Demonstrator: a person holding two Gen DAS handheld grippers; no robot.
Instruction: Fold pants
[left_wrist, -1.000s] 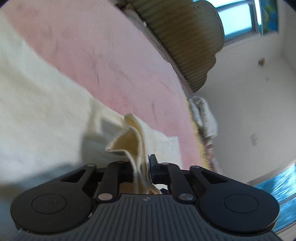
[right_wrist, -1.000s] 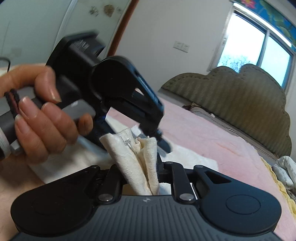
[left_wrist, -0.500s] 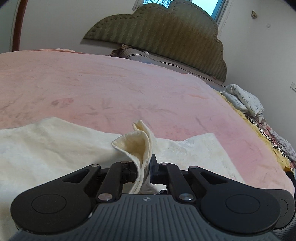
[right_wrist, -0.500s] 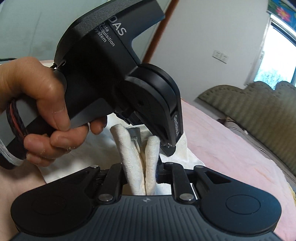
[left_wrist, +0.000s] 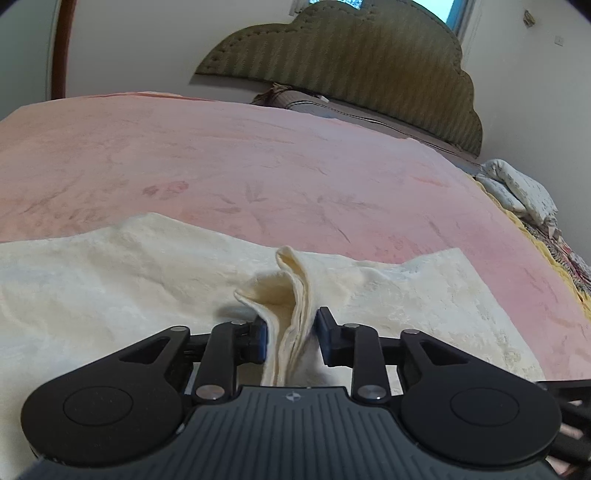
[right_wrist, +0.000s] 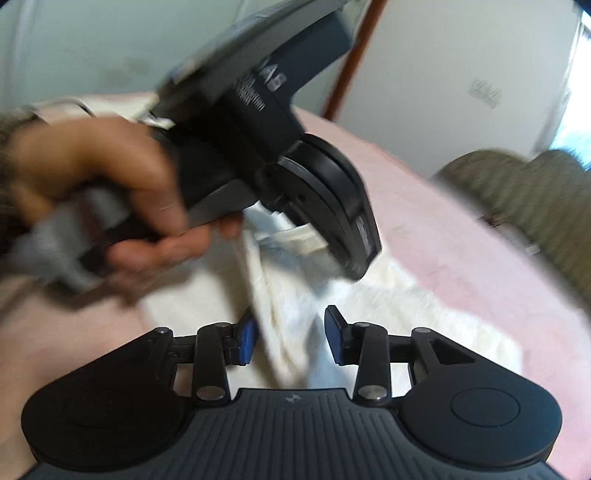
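Your left wrist view is sharp and evenly lit by soft daylight from the window above the headboard, which bows with the fisheye lens; corners go black. Your right wrist view is smeared by motion: the hand and left gripper blur, and the window is blown out white.
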